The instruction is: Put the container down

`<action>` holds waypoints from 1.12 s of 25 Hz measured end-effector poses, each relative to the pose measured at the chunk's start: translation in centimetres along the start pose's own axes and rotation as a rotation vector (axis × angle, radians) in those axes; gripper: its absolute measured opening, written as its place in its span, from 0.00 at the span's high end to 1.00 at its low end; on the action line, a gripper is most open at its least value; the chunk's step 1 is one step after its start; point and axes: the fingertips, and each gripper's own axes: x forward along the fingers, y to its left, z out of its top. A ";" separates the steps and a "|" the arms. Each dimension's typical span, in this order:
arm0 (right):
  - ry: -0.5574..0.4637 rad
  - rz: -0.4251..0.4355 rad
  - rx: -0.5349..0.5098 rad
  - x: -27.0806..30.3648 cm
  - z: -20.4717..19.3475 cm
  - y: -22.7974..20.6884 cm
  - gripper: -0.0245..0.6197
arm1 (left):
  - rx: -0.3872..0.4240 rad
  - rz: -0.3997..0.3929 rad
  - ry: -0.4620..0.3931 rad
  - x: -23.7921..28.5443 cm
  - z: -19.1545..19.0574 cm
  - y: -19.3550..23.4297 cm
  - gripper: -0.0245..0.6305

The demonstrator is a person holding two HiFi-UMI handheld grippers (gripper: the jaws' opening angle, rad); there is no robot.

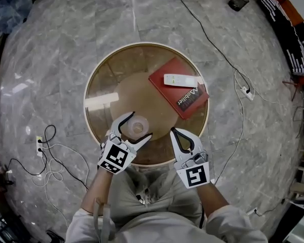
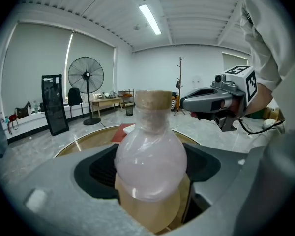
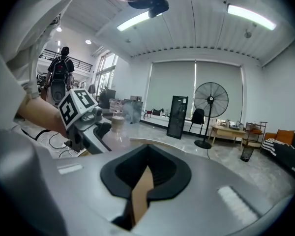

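Observation:
A clear plastic container (image 1: 138, 127) with a tan band round its neck stands upright between the jaws of my left gripper (image 1: 140, 125), near the front of the round glass-topped table (image 1: 99, 80). In the left gripper view the container (image 2: 150, 156) fills the gap and the dark pads touch its bulging sides. I cannot tell whether its base rests on the table. To the right, my right gripper (image 1: 174, 131) hovers over the table's front edge, jaws closed together with nothing between them. The right gripper view also shows the container (image 3: 117, 123).
A red book (image 1: 185, 97) with a white remote (image 1: 181, 80) on it lies at the table's right rear. Cables and power strips (image 1: 247, 92) trail over the marble floor. A bin (image 1: 238, 0) stands far right, and a standing fan (image 2: 86, 75) beyond the table.

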 end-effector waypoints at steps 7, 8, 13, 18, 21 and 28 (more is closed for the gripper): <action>-0.006 0.006 0.011 1.0 -3.3 -0.2 0.95 | 0.004 -0.004 0.030 2.3 -3.5 0.0 0.35; 0.000 0.008 0.006 1.1 -3.8 -0.3 0.95 | 0.005 -0.005 0.038 2.5 -4.1 -0.1 0.35; 0.010 0.013 0.004 1.6 -5.7 0.2 0.95 | 0.002 -0.010 0.065 3.2 -6.8 -0.3 0.35; 0.027 0.029 -0.013 2.2 -7.0 1.2 0.95 | 0.000 -0.009 0.075 3.4 -8.5 0.0 0.35; 0.035 0.027 -0.011 2.3 -7.5 1.4 0.95 | -0.001 -0.005 0.078 3.6 -9.2 0.2 0.35; 0.026 0.010 -0.002 2.2 -8.1 1.3 0.95 | 0.016 0.001 0.089 4.2 -10.1 0.6 0.35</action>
